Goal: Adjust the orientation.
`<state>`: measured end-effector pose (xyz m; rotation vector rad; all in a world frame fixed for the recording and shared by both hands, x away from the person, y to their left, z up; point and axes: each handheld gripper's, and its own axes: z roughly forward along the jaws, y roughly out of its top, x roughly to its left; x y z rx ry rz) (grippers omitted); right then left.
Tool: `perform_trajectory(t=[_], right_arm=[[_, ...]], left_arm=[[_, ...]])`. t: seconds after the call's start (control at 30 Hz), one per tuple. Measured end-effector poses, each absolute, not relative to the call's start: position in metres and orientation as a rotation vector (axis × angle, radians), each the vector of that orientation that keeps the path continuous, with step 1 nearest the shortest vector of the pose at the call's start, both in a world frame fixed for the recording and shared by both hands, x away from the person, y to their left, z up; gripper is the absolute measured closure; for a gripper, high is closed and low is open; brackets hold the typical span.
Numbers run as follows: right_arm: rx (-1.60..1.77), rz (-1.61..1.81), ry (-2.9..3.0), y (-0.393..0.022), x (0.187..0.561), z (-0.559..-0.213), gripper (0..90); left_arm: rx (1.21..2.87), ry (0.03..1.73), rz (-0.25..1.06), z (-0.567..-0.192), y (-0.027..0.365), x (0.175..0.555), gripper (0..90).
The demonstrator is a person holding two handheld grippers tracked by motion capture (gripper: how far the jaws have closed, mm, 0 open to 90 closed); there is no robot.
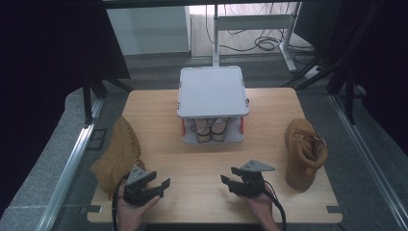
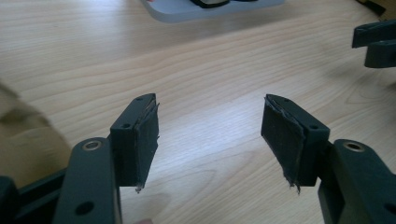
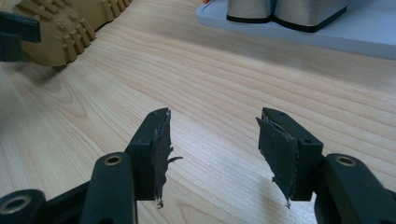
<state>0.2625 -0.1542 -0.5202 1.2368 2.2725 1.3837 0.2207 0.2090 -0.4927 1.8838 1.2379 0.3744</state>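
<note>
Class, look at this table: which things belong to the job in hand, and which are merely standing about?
In the job:
- left boot, lying on its side beside the left tongs
- right boot, upright, near the right tongs
- both tongs open and empty

Standing about:
- grey two-tier rack with a pair of shoes on its lower shelf
- desk frame and cables beyond the table

Count: tan boots, 2 — left boot (image 1: 118, 156) lying on its side, right boot (image 1: 304, 154) upright. Grey rack (image 1: 212, 91), 1. Shoes (image 1: 211, 129) inside rack, 2. Grippers, 2 — left gripper (image 1: 162, 186), right gripper (image 1: 230, 177). Table (image 1: 202, 163), 1.
</note>
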Motion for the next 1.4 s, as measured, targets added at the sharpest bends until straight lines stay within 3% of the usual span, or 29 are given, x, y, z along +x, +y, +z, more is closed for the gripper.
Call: perform_trajectory(t=[0.23, 0.4, 0.57, 1.4], right_arm=[[1.247, 1.377, 2.262, -0.159, 0.263, -0.52, 44.0], [1.258, 1.375, 2.249, -0.163, 0.264, -0.52, 44.0], [1.261, 1.385, 2.237, -0.164, 0.267, -0.518, 44.0], [1.267, 1.369, 2.244, -0.166, 0.27, -0.522, 44.3]], left_arm=[[1.878, 1.224, 0.388, -0.482, 0.225, 0.217, 57.5], [1.856, 1.229, 0.396, -0.471, 0.246, 0.215, 79.1], [1.845, 1.242, 0.435, -0.457, 0.264, 0.214, 86.9], [1.655, 1.457, 0.477, -0.473, 0.356, 0.201, 89.4]])
